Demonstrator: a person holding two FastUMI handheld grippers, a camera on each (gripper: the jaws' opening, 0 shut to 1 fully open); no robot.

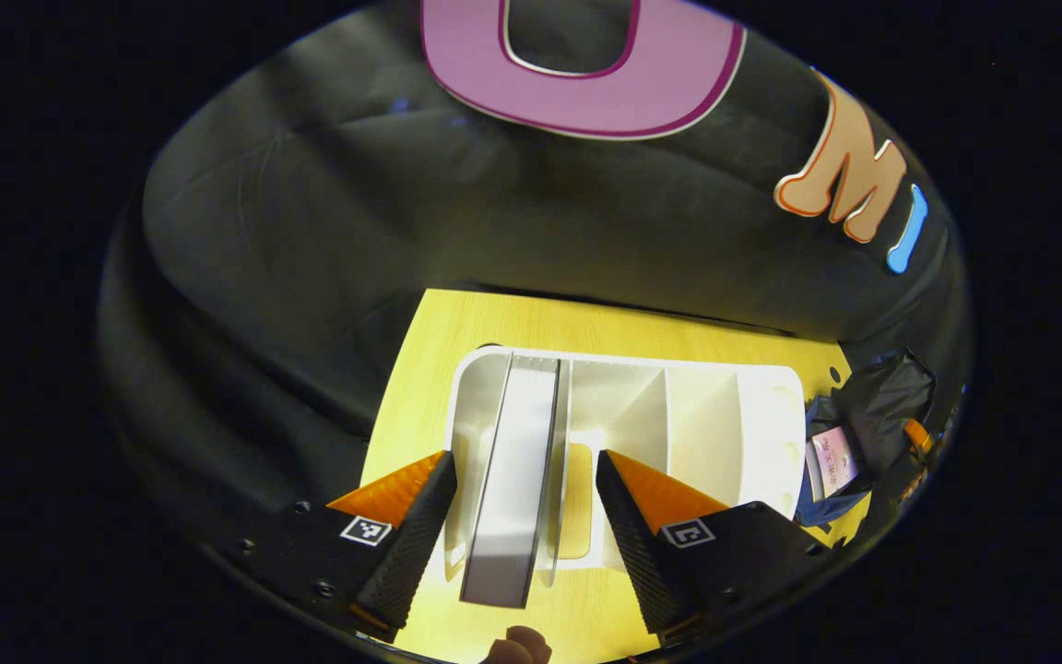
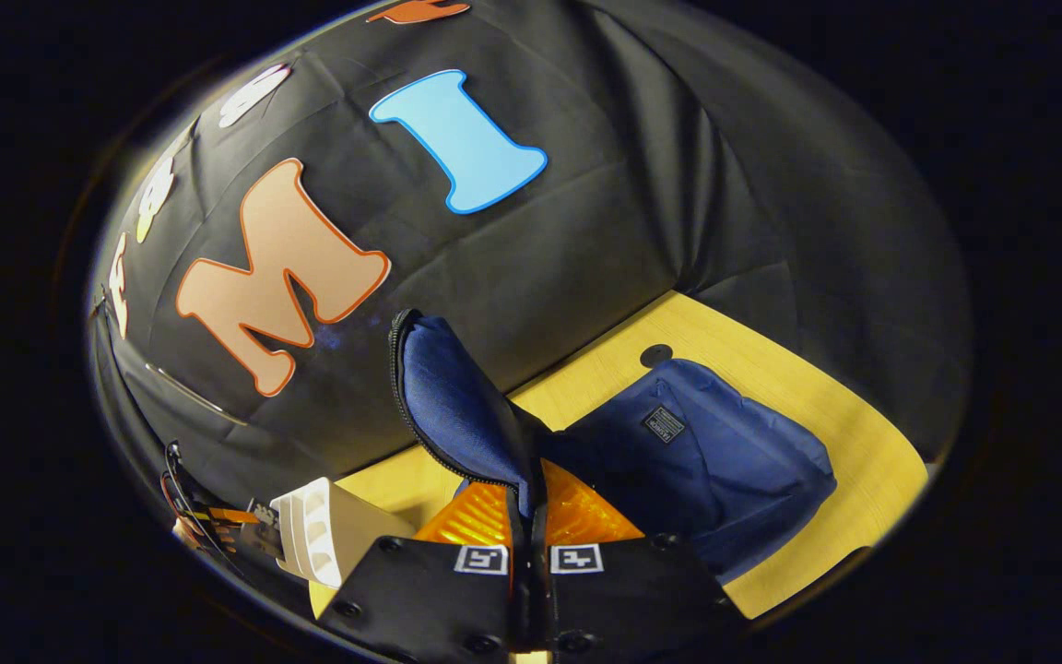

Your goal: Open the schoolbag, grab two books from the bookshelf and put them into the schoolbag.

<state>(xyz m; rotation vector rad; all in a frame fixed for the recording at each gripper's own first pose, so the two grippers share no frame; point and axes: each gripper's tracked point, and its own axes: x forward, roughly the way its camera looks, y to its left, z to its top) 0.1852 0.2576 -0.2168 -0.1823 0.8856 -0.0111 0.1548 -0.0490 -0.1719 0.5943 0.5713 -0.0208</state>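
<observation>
Over on the left gripper [image 1: 524, 516], the fingers stand spread wide, one on each side of a single book [image 1: 514, 480] standing upright in the leftmost slot of the white bookshelf [image 1: 771, 433]. Neither finger touches the cover; there is clear air on both sides. So the claw is lined up for a grab, but the grab is not made. A fingertip of the person [image 1: 517, 646] peeks in at the bottom edge. The other slots of the rack look empty from here, and the wooden table [image 1: 457, 323] shows bare behind it.

Sliding right along that same view, past the end of the rack, the schoolbag [image 1: 872, 415] sits at the table's far end, dark and rumpled, with the right gripper [image 1: 916, 435] as a spot of orange at it. A pale patch shows at its mouth; whether that is a book already stowed, I cannot tell.

Now the right gripper view: the right gripper has its fingers pressed together on the bag flap [image 2: 457, 406], pinching the zippered edge and holding it up. The blue body of the bag lies flat on the table to the right. The corner of the rack shows at lower left.

My read: opening the bag is done and being held. The book in the rack is yet to be gripped, lifted and carried across.
</observation>
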